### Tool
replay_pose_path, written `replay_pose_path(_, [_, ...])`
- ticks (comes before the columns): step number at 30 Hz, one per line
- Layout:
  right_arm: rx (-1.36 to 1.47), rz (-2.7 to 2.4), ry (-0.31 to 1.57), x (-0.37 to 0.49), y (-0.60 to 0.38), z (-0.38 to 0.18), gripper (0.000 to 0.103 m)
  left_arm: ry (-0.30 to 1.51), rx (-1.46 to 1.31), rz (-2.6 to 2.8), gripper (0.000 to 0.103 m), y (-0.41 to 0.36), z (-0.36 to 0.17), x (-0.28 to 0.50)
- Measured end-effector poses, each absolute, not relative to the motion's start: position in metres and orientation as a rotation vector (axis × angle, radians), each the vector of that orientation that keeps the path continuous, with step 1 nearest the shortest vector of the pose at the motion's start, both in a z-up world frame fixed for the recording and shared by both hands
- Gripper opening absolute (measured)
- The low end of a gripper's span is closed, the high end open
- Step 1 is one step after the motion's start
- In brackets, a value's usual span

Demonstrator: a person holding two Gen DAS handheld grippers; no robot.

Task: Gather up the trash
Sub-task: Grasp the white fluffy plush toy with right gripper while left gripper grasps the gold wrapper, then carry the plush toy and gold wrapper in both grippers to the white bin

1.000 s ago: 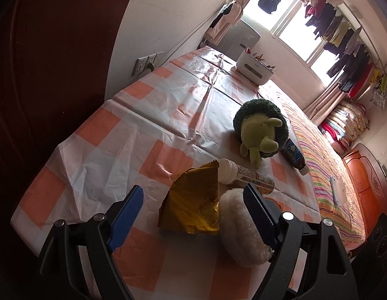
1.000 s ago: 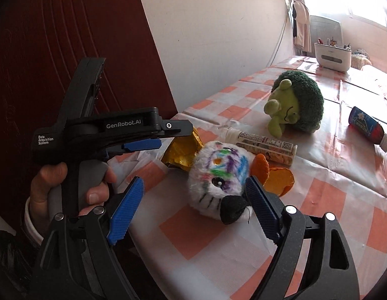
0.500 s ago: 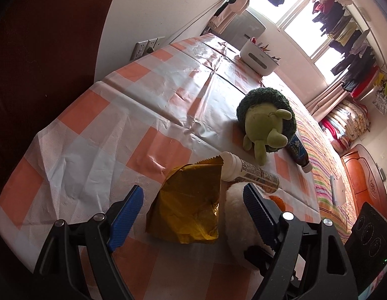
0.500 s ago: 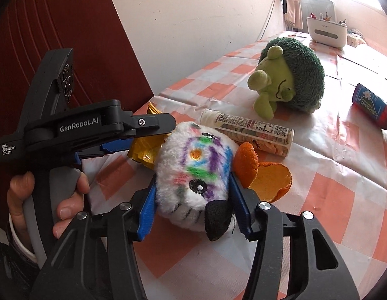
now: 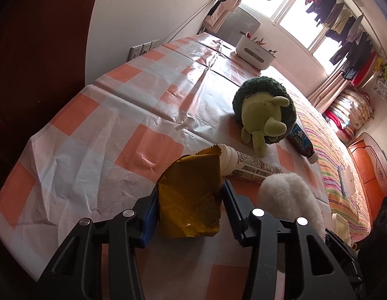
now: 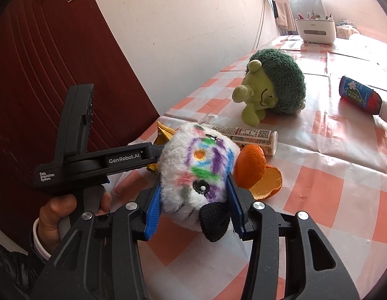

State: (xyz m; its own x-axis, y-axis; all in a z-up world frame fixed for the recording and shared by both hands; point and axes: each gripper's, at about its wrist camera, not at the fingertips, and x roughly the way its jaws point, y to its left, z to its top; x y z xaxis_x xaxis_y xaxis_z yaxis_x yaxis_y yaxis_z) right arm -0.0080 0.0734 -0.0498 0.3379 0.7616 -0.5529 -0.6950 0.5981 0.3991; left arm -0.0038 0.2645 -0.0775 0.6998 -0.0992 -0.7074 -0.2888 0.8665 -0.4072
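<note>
A crumpled gold snack bag (image 5: 190,200) lies near the front edge of the checked tablecloth (image 5: 105,125). My left gripper (image 5: 189,192) is closing on it, and both blue pads touch its sides. In the right wrist view a white plush toy with coloured scribbles (image 6: 203,167) sits between the pads of my right gripper (image 6: 193,182), which is closing and pressing into its fur. That same plush (image 5: 286,197) shows as a white lump right of the bag. Orange peel (image 6: 258,172) lies just behind it, with a labelled tube (image 6: 248,135) beyond.
A green plush (image 5: 266,110) and a red bottle with a blue label (image 6: 361,97) lie farther back. A white organiser box (image 5: 256,55) stands at the far end. A dark red door (image 6: 43,62) is on the left. A hand (image 6: 58,212) holds the left gripper.
Both grippers went from wide open to closed around their objects: the right on the white plush first, then the left on the gold bag. Both moved slightly forward.
</note>
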Motion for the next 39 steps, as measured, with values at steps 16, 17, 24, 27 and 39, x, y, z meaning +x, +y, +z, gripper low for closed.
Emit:
replay_pose_path(16, [0.166, 0.859, 0.68, -0.001, 0.027, -0.033, 0.045, 0.543, -0.413, 0.079, 0.041, 0.229, -0.028, -0.02])
replay_pose_path(17, [0.169, 0.852, 0.682, 0.0, 0.023, -0.034, 0.045, 0.536, -0.406, 0.07, 0.041, 0.225, -0.026, -0.02])
replay_pose_path(24, [0.186, 0.789, 0.673, 0.003, -0.005, -0.033, 0.046, 0.529, -0.386, 0.016, 0.041, 0.197, -0.021, -0.008])
replay_pose_path(27, [0.198, 0.759, 0.67, 0.0, -0.022, -0.033, 0.046, 0.536, -0.383, -0.009, 0.041, 0.186, -0.023, -0.003])
replay_pose_path(39, [0.259, 0.64, 0.646, 0.002, -0.084, -0.031, 0.046, 0.544, -0.357, -0.109, 0.041, 0.133, -0.021, 0.014])
